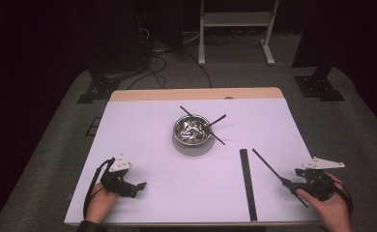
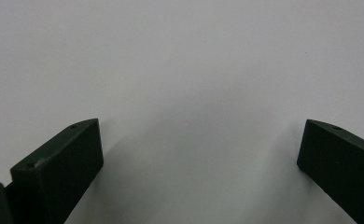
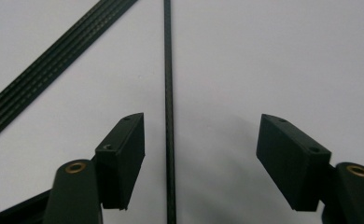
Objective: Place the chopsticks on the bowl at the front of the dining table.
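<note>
High view and the two gripper views of a chopstick-gathering job. A metal bowl (image 1: pixel 192 131) stands near the middle of the white desk (image 1: pixel 143 145), and two black chopsticks (image 1: pixel 215 121) already lean crosswise in it. To the right of the bowl, toward the near edge, a tight bundle of chopsticks (image 1: pixel 247 183) lies straight, and just beside it a single loose chopstick (image 1: pixel 273 170) lies at a slant, apart from the bundle.

The right tongs (image 1: pixel 293 186) rest low at the near end of that loose chopstick. In the right gripper view the chopstick (image 3: pixel 169 116) runs up between the two jaws, nearer the left-hand one, and neither jaw touches it: these tongs are released, spread around the stick. The bundle (image 3: pixel 49 70) passes diagonally at upper left of that view.

The left tongs (image 1: pixel 137 186) sit idle on the desk at the near left, well apart from every chopstick; the left gripper view shows their jaws wide apart over bare desk, so they too are released.

Step in hand, as judged: the approach to pick up the loose chopstick is complete and the grasp not yet made. The next move calls for clenching squarely on the thin stick, lifting without rolling it, and carrying it to the bowl.
</note>
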The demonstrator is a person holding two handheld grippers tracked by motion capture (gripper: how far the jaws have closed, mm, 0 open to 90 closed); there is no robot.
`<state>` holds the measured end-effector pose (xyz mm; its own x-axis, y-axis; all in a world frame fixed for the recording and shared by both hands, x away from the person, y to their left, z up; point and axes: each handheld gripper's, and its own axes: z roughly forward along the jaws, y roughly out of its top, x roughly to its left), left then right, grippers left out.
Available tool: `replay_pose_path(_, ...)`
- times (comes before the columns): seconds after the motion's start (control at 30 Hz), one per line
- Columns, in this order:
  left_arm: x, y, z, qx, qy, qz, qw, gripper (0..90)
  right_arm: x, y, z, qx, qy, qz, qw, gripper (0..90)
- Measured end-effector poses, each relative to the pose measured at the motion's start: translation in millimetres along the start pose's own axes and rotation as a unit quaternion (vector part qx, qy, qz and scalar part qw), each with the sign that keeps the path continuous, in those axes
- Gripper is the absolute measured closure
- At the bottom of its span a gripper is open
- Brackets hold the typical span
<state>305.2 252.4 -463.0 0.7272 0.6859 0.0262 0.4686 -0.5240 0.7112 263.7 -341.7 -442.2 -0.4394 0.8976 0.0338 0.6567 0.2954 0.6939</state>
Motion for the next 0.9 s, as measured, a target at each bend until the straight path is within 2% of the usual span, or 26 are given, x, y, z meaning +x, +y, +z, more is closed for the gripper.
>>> replay_pose_path(0.33,0.0,0.0,0.0,0.0,0.0,0.0,1.0,0.0,5.2,15.3,13.1,-0.002,0.027,-0.011,0.9996,47.6)
replay_pose_path(0.9,0.0,0.0,0.0,0.0,0.0,0.0,1.0,0.0,4.9,23.7,29.5,0.011,0.037,-0.015,0.9991,73.9)
